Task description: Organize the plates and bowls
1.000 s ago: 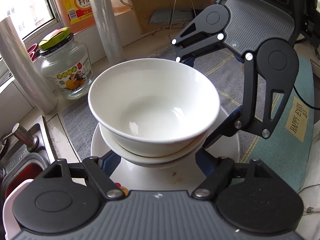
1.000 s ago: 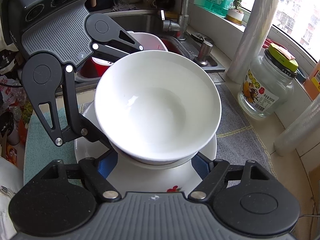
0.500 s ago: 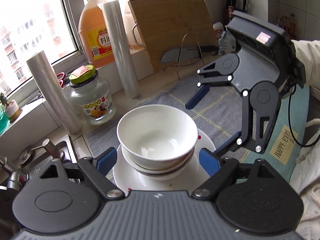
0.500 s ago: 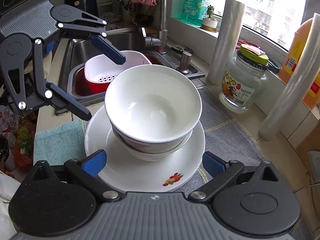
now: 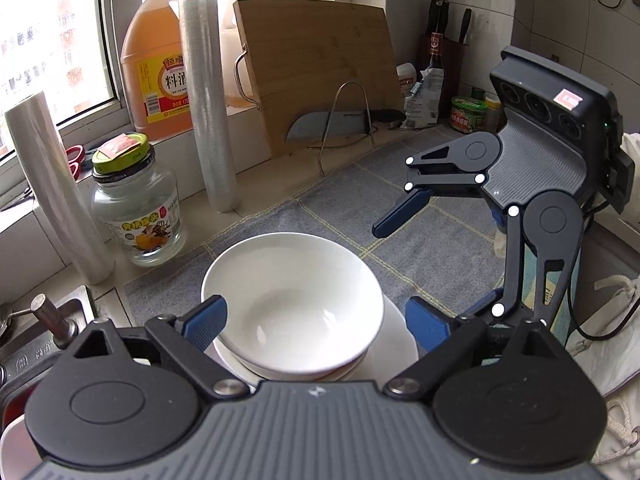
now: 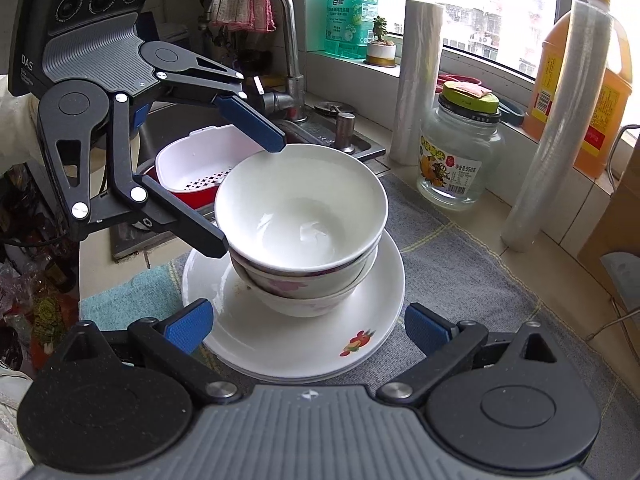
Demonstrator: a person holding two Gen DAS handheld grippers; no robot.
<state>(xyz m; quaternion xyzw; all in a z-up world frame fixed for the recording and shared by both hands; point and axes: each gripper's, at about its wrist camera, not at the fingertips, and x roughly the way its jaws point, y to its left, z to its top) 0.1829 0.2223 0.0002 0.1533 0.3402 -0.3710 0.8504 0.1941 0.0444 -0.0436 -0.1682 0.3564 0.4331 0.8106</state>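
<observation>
A white bowl (image 6: 300, 216) sits nested in a flower-patterned bowl (image 6: 308, 292), and both stand on stacked white plates (image 6: 296, 340) on a grey cloth. The top bowl also shows in the left wrist view (image 5: 292, 300), with a plate rim (image 5: 400, 332) under it. My left gripper (image 5: 314, 320) is open and empty, its jaws either side of the bowls and above them; it also shows in the right wrist view (image 6: 244, 188). My right gripper (image 6: 308, 324) is open and empty, drawn back over the plates' near edge; it also shows in the left wrist view (image 5: 404, 260).
A glass jar (image 6: 460, 152), two film rolls (image 6: 560, 120) and an oil jug (image 6: 588, 80) stand along the window sill. A sink (image 6: 180, 128) with a white colander (image 6: 204, 164) lies past the plates. A cutting board (image 5: 316, 72) leans on a rack.
Both grippers have pulled up and back from the stack. One second ago their open jaws were low beside the bowls; now they are higher and farther away. The bowls and plates stayed put.
</observation>
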